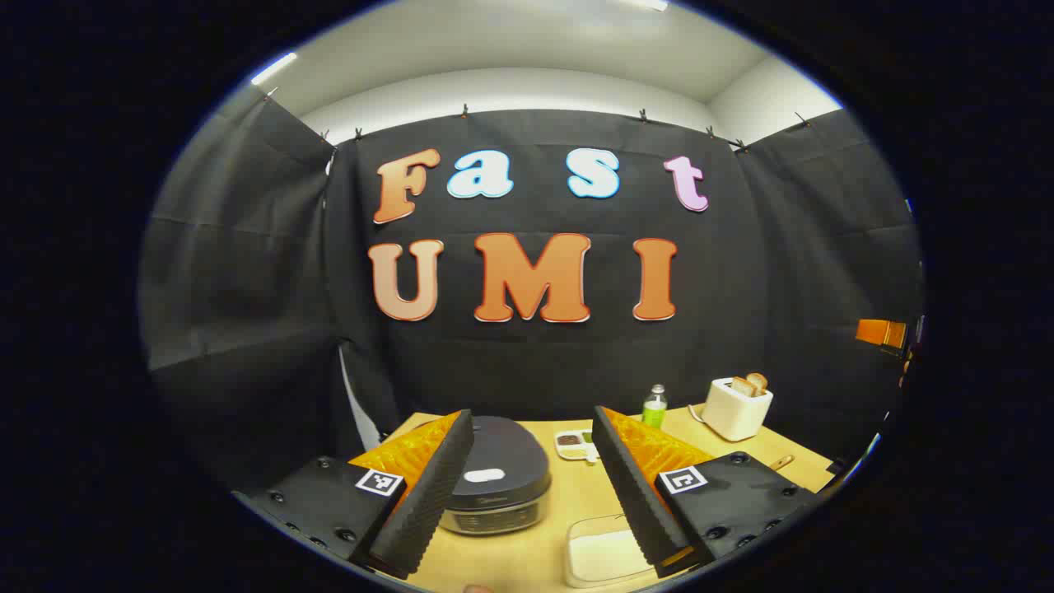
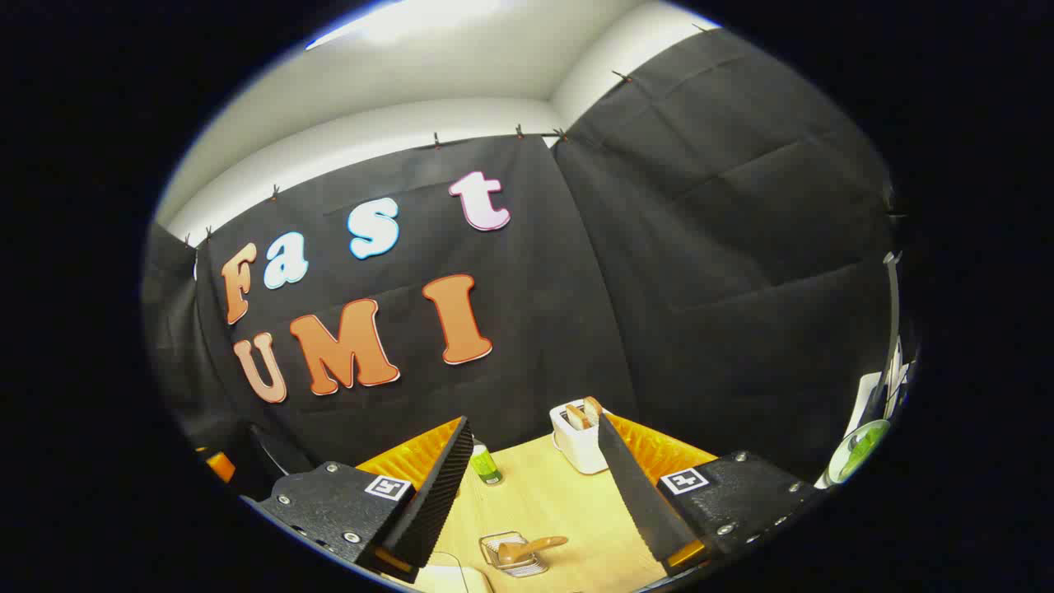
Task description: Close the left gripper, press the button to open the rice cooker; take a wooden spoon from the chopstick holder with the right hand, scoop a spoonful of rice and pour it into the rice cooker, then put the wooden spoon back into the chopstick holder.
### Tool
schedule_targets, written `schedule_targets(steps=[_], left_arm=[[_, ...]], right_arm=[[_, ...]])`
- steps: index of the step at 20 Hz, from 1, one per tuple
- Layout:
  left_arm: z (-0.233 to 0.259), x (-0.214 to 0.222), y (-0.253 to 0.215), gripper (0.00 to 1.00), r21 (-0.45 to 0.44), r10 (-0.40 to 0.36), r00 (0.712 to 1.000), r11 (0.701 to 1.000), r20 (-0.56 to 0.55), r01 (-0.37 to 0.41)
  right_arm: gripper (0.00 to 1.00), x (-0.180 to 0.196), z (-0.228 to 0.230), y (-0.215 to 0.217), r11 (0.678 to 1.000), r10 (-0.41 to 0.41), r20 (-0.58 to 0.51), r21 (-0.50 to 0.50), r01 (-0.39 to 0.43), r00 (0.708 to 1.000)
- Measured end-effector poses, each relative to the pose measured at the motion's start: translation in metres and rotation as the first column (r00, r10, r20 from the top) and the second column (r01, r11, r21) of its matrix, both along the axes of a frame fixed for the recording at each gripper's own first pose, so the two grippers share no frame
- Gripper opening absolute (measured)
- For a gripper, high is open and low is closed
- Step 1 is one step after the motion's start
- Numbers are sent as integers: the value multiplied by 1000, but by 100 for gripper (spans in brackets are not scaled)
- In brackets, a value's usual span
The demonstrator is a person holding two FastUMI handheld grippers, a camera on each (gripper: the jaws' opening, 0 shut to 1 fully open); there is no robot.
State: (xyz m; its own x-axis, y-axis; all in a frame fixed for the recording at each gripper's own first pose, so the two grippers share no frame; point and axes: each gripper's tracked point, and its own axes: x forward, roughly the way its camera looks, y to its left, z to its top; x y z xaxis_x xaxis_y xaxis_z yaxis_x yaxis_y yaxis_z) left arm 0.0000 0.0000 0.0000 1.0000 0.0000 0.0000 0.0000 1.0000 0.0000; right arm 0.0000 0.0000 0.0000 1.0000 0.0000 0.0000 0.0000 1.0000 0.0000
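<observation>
We logged the left gripper (image 1: 531,486) with jaws spread and empty, the lidded rice cooker (image 1: 494,473) between its fingers; beside the cooker, a clear tub of rice (image 1: 605,553). The right gripper (image 2: 535,490) gaped empty above the chopstick holder (image 2: 512,556), which contained a wooden spoon (image 2: 531,547). No writing legible.

table (image 1: 527,552): light wood, smooth, matt | rice cooker (image 1: 498,473): dark glossy plastic lid, metallic band | wooden spoon (image 2: 531,546): smooth wood | chopstick holder (image 2: 515,560): wire metal | toaster (image 2: 579,441): white, smooth | booth wall: matt cloth
</observation>
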Motion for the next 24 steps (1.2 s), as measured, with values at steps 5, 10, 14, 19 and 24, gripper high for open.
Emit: schedule_targets(steps=[5,10,14,19,24], left_arm=[[12,-6,47,93,-43,15,1000,999,-27,-17],[46,-11,68,100,-24,74,997,997,13,-73],[53,-13,60,93,8,99,994,995,44,-99],[49,-11,36,93,-38,73,997,997,23,-72],[46,-7,34,82,-16,118,993,993,8,-118]], right_arm=[[95,-31,0,27,990,-10,-48,-142,3,999],[95,-21,18,35,969,35,-38,-242,-43,999],[95,-9,24,33,964,73,-43,-255,-81,996],[100,5,19,27,953,96,-46,-285,-105,994],[95,15,6,32,944,139,-88,-290,-159,986]])
